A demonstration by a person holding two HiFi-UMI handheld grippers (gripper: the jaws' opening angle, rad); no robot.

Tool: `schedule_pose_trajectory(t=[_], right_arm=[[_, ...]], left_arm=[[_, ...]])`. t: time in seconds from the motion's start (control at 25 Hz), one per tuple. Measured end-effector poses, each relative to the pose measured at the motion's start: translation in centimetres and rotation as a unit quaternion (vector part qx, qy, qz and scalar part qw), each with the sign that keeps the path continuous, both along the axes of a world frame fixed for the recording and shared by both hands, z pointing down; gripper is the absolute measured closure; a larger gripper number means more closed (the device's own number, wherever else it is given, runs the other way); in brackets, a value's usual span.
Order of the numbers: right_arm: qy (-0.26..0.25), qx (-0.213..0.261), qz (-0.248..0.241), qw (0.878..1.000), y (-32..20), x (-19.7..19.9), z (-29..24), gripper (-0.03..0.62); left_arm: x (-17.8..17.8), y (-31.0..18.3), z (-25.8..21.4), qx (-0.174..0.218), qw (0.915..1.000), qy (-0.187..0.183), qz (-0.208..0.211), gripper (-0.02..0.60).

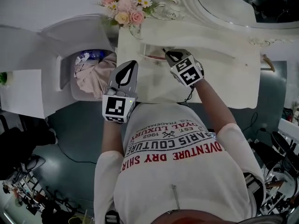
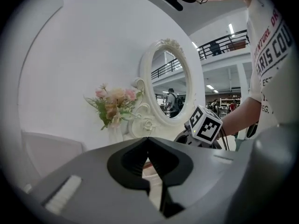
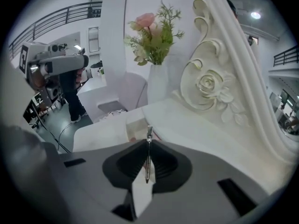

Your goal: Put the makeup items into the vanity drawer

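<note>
My right gripper (image 1: 167,54) (image 3: 148,143) is shut on a thin metal makeup tool (image 3: 149,133), edge-on like tweezers, whose tip pokes out past the jaws. It hovers over the left part of the white vanity top (image 1: 219,73), just short of a small open white compartment (image 3: 135,123) (image 1: 153,51) with something pinkish-red inside. My left gripper (image 1: 130,64) (image 2: 148,140) is held off the vanity's near left edge. Its jaws meet at the tips with nothing between them. The right gripper's marker cube (image 2: 205,125) shows beyond them.
A vase of pink and cream flowers (image 1: 126,8) (image 2: 114,104) (image 3: 156,36) stands at the vanity's far left corner beside the ornate oval mirror (image 2: 170,85) and its carved rose frame (image 3: 208,85). A white bin with crumpled pink material (image 1: 93,73) sits left of the vanity.
</note>
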State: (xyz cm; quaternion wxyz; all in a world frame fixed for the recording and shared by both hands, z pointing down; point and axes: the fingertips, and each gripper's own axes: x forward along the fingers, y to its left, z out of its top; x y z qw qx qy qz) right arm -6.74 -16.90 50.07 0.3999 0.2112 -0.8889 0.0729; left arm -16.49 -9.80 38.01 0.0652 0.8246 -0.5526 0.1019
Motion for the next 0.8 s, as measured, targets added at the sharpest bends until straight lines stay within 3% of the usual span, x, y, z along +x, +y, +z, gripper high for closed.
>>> schedule_pose_trajectory(t=[0.24, 0.44, 0.52, 0.8], right_arm=[[0.005, 0.003, -0.049, 0.999, -0.3, -3.3, 0.6, 0.557], [0.008, 0.000, -0.057, 0.998, -0.4, -4.7, 1.3, 0.555], [-0.006, -0.011, -0.049, 0.999, -0.2, -5.0, 1.4, 0.465], [-0.048, -0.018, -0.028, 0.998, -0.3, -4.3, -0.3, 0.437]], left_arm=[[-2.8, 1.1, 0.1, -0.003, 0.9991, -0.007, -0.043, 0.571], [-4.0, 1.9, 0.1, -0.001, 0.9978, -0.008, -0.066, 0.571], [-4.4, 2.0, 0.1, 0.001, 0.9977, -0.004, -0.068, 0.571], [-3.9, 1.4, -0.5, 0.007, 0.9978, 0.010, -0.065, 0.571]])
